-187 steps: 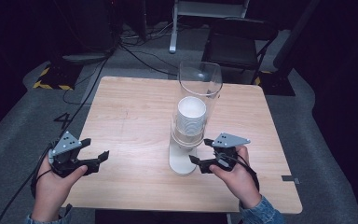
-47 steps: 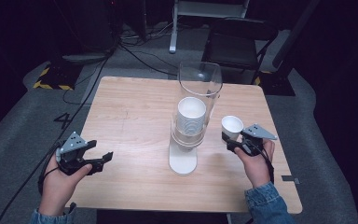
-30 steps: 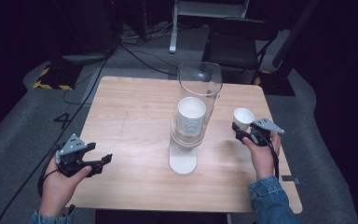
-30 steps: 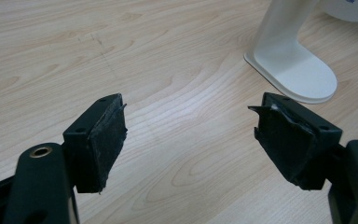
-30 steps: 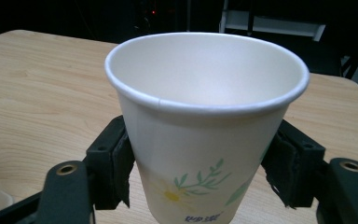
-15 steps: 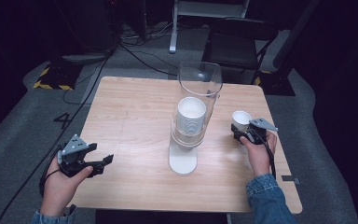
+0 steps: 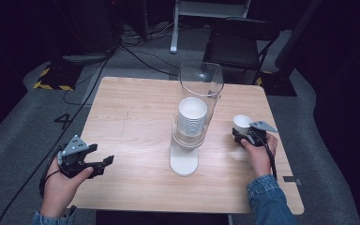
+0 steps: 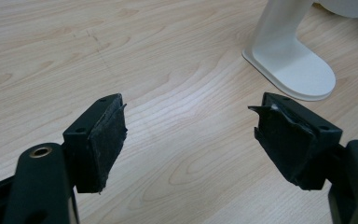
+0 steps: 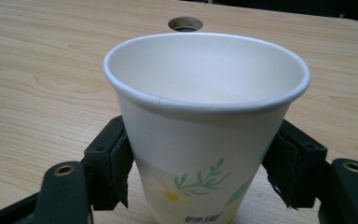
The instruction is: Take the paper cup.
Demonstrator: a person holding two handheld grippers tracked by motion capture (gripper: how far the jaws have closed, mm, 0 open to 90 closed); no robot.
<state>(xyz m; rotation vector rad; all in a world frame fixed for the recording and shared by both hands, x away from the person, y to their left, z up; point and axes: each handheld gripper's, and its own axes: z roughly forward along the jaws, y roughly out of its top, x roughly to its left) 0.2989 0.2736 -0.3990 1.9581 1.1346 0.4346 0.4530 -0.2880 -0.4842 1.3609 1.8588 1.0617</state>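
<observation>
Right tool [image 9: 200, 172] clamped on a paper cup [image 9: 205, 126] low on its wall, cup upright, mouth open, just right of the cup dispenser [image 7: 193, 126] on the bench [image 7: 131, 117]. Left tool [image 8: 191, 140] spread apart with nothing between, well left of the dispenser's white foot [image 8: 293, 70]. Risks, as I judge them: thin wall buckling under squeeze; cup tipping if let go above the bench; elbow swing knocking the dispenser

Bright tabletop, dark surroundings, soft focus
</observation>
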